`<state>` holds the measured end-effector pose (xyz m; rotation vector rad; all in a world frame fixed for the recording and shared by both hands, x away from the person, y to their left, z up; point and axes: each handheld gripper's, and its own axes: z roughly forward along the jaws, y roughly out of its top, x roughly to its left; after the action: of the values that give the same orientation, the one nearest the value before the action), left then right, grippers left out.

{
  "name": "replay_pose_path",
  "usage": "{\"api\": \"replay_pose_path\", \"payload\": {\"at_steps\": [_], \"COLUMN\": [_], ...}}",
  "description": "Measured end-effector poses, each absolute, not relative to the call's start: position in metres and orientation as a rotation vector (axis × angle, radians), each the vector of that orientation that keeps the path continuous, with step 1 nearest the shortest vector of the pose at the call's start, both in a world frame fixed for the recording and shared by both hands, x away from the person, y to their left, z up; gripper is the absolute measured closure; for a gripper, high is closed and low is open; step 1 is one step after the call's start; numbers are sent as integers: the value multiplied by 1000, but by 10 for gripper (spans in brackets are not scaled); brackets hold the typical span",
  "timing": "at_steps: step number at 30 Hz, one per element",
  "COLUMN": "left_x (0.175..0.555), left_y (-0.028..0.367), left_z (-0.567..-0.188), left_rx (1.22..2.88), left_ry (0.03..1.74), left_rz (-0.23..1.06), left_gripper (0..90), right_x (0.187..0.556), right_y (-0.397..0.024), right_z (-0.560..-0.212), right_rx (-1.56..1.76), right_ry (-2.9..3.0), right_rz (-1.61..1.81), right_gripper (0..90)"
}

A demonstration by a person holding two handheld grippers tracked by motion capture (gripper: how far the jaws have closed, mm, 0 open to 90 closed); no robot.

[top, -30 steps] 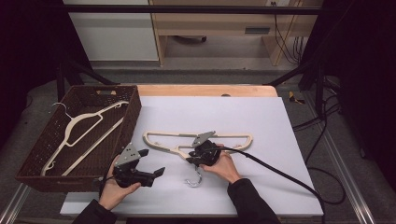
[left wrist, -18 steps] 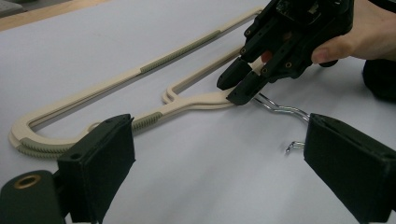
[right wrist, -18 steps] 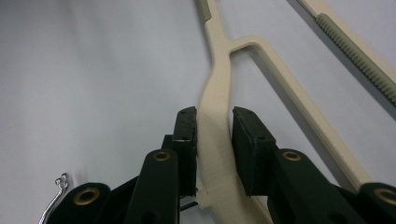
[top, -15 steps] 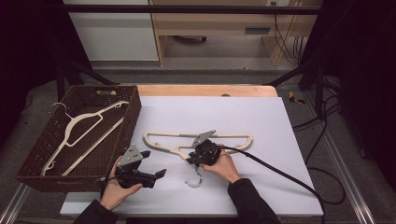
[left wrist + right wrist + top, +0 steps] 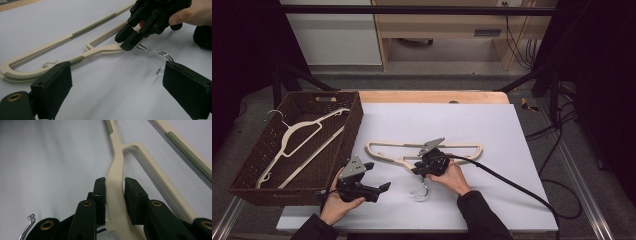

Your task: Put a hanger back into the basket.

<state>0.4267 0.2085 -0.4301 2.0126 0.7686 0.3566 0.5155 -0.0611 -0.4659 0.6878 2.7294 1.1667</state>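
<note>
We pinch the cream hanger [image 5: 115,185] at its neck with the right hand-held gripper [image 5: 114,192], flat on the worktop [image 5: 492,130], for balance; the left hand-held gripper [image 5: 117,85] waits, wide open and empty, beside the basket [image 5: 242,180].

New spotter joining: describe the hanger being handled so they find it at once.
On the white table sheet, right of the dark wicker basket, lies a cream plastic hanger with a chrome hook. Unlike its twin in the basket, its neck sits between the right gripper jaws.
</note>
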Motion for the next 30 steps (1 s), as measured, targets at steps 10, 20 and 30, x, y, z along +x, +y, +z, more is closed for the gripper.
{"api": "replay_pose_path", "payload": {"at_steps": [10, 20, 30], "left_x": [428, 447, 467], "left_y": [202, 187, 153], "left_z": [-431, -421, -424], "left_rx": [2047, 2145, 2306], "left_ry": [754, 696, 575], "left_rz": [379, 407, 493], "left_gripper": [94, 117, 163], "right_x": [511, 507, 505], "right_y": [-65, -70, -73], "right_z": [-453, -439, -433], "right_rx": [673, 628, 622], "right_ry": [2767, 2794, 2812], "right_rz": [1197, 1243, 1241], "right_gripper": [731, 734, 736]}}
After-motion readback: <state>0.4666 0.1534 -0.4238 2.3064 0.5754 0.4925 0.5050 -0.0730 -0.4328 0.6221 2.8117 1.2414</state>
